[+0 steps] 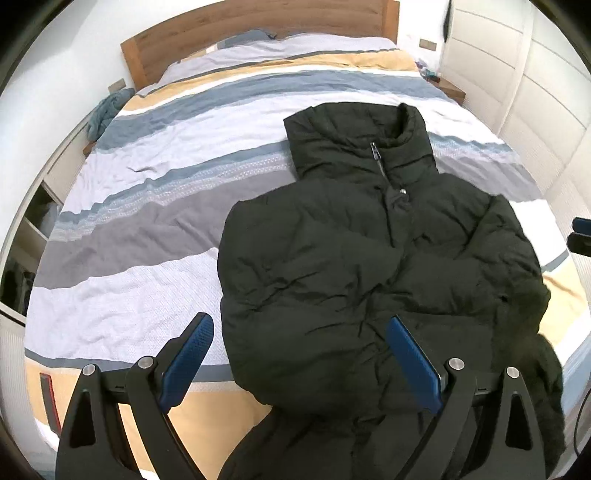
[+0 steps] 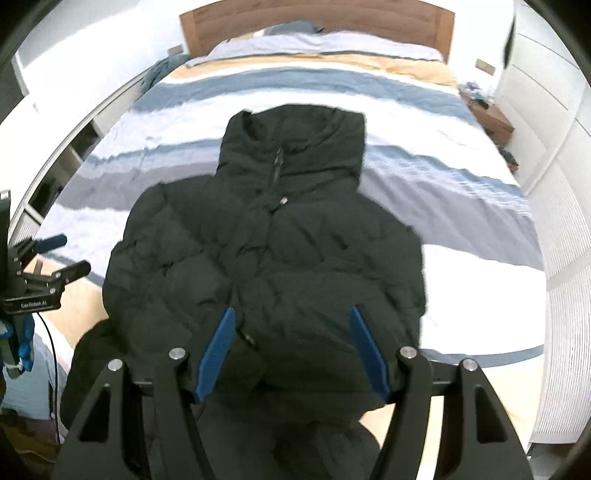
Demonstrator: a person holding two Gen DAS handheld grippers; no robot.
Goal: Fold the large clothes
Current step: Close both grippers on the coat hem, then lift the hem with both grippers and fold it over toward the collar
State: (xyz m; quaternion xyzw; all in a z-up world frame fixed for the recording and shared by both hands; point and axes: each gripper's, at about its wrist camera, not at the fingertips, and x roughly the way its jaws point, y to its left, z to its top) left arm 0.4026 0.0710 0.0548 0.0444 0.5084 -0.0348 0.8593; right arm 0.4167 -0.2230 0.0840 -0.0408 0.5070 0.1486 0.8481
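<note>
Black puffer jacket (image 1: 369, 266) lies front-up on the bed (image 1: 147, 236), collar (image 1: 362, 136) pointing toward the wooden headboard (image 1: 258, 26), hem nearest me. Its long axis runs straight away from me, hem to collar, zip (image 1: 384, 162) down the middle.

My left tongs (image 1: 301, 365) are spread wide, holding nothing, hovering over the jacket's left edge near the hem; one blue pad sits over striped bedding, the other over the quilted fabric. My right tongs (image 2: 293, 354) are wide too, empty, centred above the lower body.

The shell looks slick and puffy, creased into soft ridges, so I expect it to spring back and slide. Some dark bulk, a sleeve I think, spills off beside the hem. Both tongs look about equally near the hem, so I'd go for that next.
</note>
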